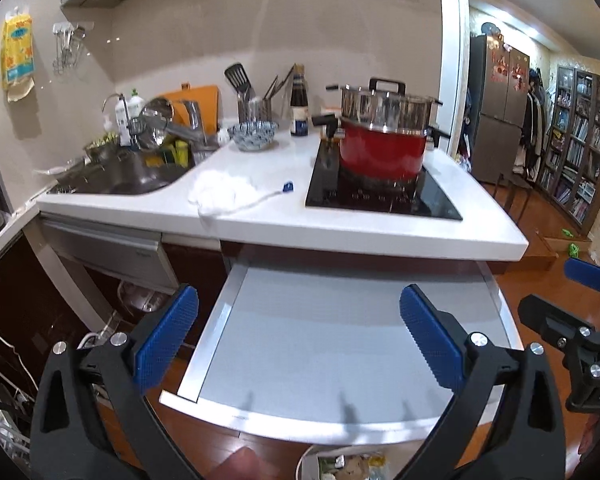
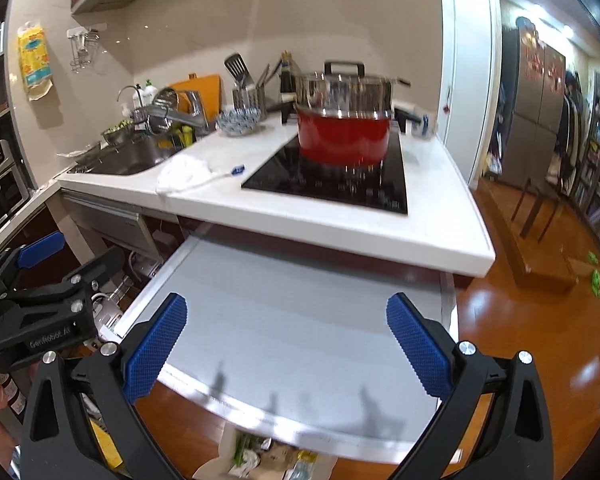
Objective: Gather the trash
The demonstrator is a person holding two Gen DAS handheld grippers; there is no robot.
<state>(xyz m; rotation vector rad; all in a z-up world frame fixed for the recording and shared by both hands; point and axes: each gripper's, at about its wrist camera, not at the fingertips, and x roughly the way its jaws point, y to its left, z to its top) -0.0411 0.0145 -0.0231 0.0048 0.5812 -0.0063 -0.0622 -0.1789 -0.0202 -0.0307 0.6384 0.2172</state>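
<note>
A crumpled white tissue (image 1: 220, 194) lies on the white counter (image 1: 284, 216) between the sink and the cooktop, with a white string and small blue tag (image 1: 287, 187) beside it; it also shows in the right wrist view (image 2: 186, 174). My left gripper (image 1: 299, 316) is open and empty above a pulled-out grey shelf (image 1: 324, 344). My right gripper (image 2: 287, 322) is open and empty over the same shelf (image 2: 292, 320). A white bag of trash (image 2: 268, 458) sits on the floor below the shelf, also at the bottom of the left wrist view (image 1: 348, 464).
A red pot with glass lid (image 1: 382, 138) stands on the black cooktop (image 1: 384, 196). A blue patterned bowl (image 1: 253, 133), sauce bottle (image 1: 299, 110) and utensil holder (image 1: 254, 108) stand behind. The sink (image 1: 120, 176) is left. Wooden floor (image 2: 520, 340) lies right.
</note>
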